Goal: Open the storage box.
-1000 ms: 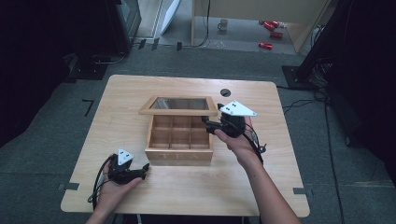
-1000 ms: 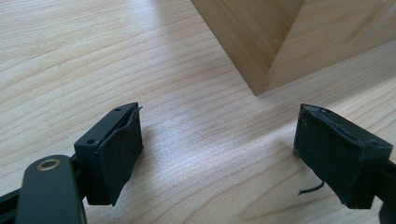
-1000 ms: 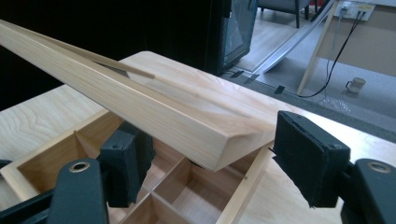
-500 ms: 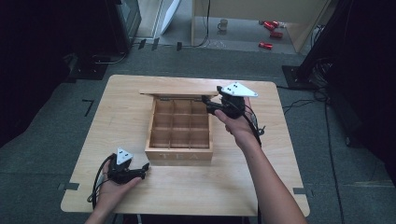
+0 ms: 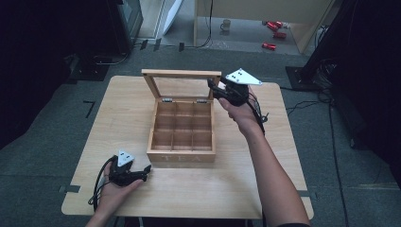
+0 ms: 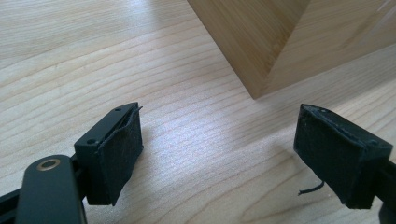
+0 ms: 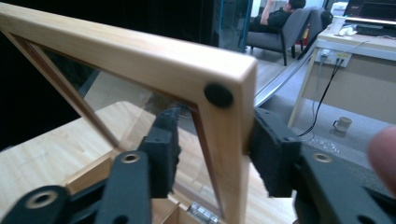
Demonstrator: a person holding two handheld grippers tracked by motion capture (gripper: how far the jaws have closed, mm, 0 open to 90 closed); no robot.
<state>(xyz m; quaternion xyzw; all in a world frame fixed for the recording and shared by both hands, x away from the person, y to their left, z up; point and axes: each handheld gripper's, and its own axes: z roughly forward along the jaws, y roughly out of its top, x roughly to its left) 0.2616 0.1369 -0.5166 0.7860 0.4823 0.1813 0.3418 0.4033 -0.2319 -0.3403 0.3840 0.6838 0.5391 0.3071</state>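
Observation:
A wooden tea box (image 5: 182, 137) with several empty compartments stands mid-table. Its glass-paned lid (image 5: 182, 74) stands upright at the far side, tilted slightly back. My right gripper (image 5: 213, 89) is at the lid's top right corner. Its jaws have just been closing, and in the right gripper view the lid's wooden frame (image 7: 140, 51) sits between the pads of that gripper (image 7: 217, 158), gripped. My left gripper (image 5: 144, 172) rests on the table near the box's front left corner. In the left gripper view it (image 6: 233, 158) stands open and empty, facing the box corner (image 6: 261, 42).
The light wooden table (image 5: 265, 179) has bare room to the right of and in front of the box. On the floor beyond are a mug (image 5: 227, 23) and red items (image 5: 274, 33). A person sits in an armchair (image 7: 280, 18) far off.
The lid has swung from nearly flat over the box to upright. My right gripper rose and moved away with its corner. The left gripper stayed put.

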